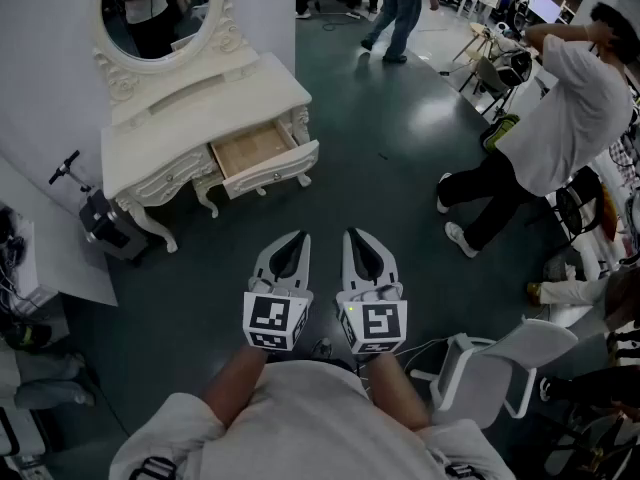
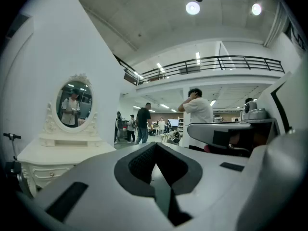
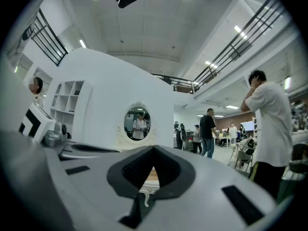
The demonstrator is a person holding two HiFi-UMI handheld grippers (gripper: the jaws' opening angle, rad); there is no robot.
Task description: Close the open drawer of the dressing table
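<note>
drawer (image 1: 256, 150) pulled out of the dressing table (image 1: 200, 103), and we stand well short of it
we hold the left gripper (image 1: 298, 236) and right gripper (image 1: 353, 234) level and side by side, each with its jaws together on nothing; the drawer lies ahead, up-left in the head view.

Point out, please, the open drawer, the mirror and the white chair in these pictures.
open drawer (image 1: 255, 148): head view, on its bare wooden bottom.
mirror (image 1: 155, 8): head view, on the glass.
white chair (image 1: 525, 353): head view, on its seat shell.
</note>
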